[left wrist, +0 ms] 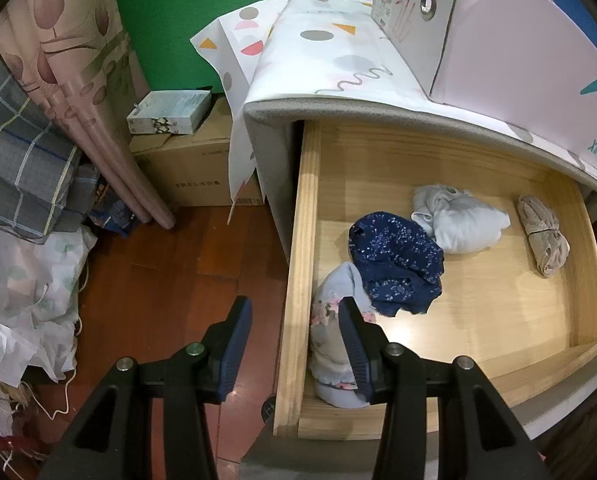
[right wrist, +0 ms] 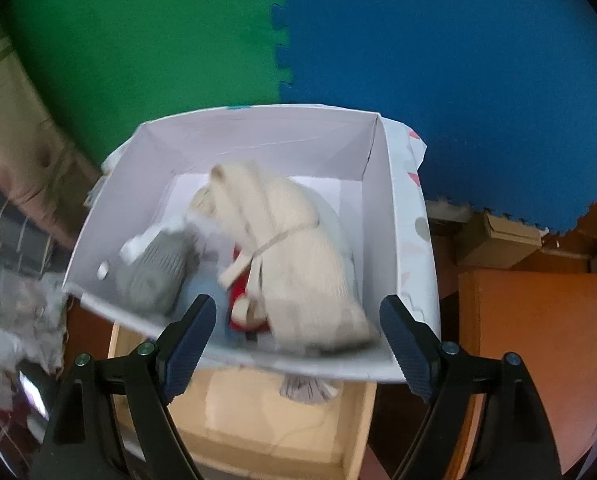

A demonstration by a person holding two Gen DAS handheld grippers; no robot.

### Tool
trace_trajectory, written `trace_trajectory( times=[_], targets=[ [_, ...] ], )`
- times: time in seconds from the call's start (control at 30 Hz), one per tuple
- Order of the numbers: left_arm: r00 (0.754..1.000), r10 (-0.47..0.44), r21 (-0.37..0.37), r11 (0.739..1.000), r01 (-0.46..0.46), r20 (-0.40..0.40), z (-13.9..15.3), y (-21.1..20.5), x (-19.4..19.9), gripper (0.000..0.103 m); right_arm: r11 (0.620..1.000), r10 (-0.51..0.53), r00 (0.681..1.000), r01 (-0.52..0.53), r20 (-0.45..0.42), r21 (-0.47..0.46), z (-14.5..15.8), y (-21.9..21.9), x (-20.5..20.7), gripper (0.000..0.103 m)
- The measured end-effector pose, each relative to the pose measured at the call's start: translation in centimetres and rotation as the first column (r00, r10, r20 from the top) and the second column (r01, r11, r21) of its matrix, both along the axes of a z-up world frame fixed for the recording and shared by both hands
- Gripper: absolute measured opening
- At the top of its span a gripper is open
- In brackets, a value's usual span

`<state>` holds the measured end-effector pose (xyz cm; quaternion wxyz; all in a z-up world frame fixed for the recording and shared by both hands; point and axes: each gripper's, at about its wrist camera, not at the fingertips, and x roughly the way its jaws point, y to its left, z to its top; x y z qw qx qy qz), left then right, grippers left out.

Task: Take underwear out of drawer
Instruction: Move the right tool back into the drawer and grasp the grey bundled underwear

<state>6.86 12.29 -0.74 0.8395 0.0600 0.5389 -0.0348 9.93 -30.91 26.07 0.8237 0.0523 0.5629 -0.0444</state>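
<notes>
Pine drawer stands open with four pieces left: floral, navy, white, beige. Left gripper straddles its side wall, jaws apart, clamping nothing. Right gripper, jaws wide and empty, hovers over the white box where a cream piece lies. Drop-off looks done; next, probably, a reach back into the drawer.

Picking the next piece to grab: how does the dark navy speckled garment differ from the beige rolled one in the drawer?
The dark navy speckled garment lies loosely crumpled; the beige rolled garment is a tight, narrow bundle. The navy one sits towards the left side of the wooden drawer, against a pale floral piece; the beige one lies alone by the right wall. Both rest on the drawer floor, ungripped.
</notes>
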Motion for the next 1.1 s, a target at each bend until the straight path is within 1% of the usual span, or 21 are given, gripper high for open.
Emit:
trace_trajectory(
  times=[0.1,0.17,0.23,0.37,0.47,0.5,0.57,0.67,0.73,0.8,0.9,1.0,1.1],
  targets=[
    [1.000,0.006,-0.011,1.000,-0.006,-0.006,-0.2,0.0,0.1,0.046,0.999,0.032,0.999,-0.032,-0.003,-0.002,0.3,0.3,-2.7,0.082],
    [1.000,0.003,-0.014,1.000,-0.003,-0.001,-0.3,-0.4,0.0,0.046,0.999,0.054,0.998,-0.054,-0.013,-0.005,0.0,0.5,-4.7,0.082],
    [1.000,-0.008,0.001,1.000,0.008,0.005,-0.4,-0.9,-0.2,0.046,0.998,0.070,0.997,-0.070,-0.026,0.006,-1.0,0.9,-6.7,0.082],
    [0.999,-0.041,0.005,0.999,0.041,0.023,-0.4,-1.8,-0.7,0.046,0.993,0.117,0.991,-0.118,-0.064,0.000,-4.6,1.7,-9.1,0.081],
    [0.998,-0.047,-0.002,0.999,0.047,0.029,-0.2,-1.9,-0.8,0.046,0.988,0.149,0.982,-0.152,-0.113,-0.023,-8.4,2.5,-10.1,0.079],
    [0.999,-0.044,-0.005,0.999,0.044,0.025,-0.3,-1.9,-0.8,0.046,0.988,0.147,0.979,-0.153,-0.142,-0.027,-10.0,2.7,-10.2,0.078],
    [0.999,-0.034,-0.016,0.999,0.034,0.011,-0.4,-1.6,-0.6,0.046,0.991,0.123,0.976,-0.130,-0.182,-0.028,-12.8,2.5,-10.1,0.076],
    [1.000,-0.019,-0.033,0.999,0.018,-0.002,-0.6,-1.2,-0.4,0.046,0.998,0.039,0.976,-0.047,-0.215,-0.031,-16.0,2.0,-9.5,0.076],
    [1.000,-0.013,-0.047,0.999,0.012,-0.009,-0.7,-1.0,-0.3,0.046,1.000,-0.017,0.974,0.018,-0.224,0.002,-18.0,1.6,-8.9,0.076],
    [1.000,-0.010,-0.054,0.998,0.009,-0.014,-0.8,-0.9,-0.3,0.046,0.998,-0.061,0.973,0.062,-0.222,0.000,-19.2,1.2,-8.3,0.076],
    [1.000,-0.009,-0.061,0.998,0.007,-0.023,-0.9,-0.8,-0.2,0.046,0.996,-0.093,0.971,0.093,-0.222,-0.012,-20.7,1.0,-7.4,0.076],
    [0.999,-0.011,-0.069,0.998,0.009,-0.030,-1.1,-0.9,-0.1,0.046,0.994,-0.105,0.971,0.103,-0.214,-0.016,-21.5,1.0,-6.8,0.076],
    [0.999,-0.013,-0.075,0.997,0.010,-0.037,-1.2,-0.9,0.0,0.046,0.993,-0.116,0.968,0.113,-0.225,-0.024,-22.6,1.1,-6.3,0.076]
  ],
)
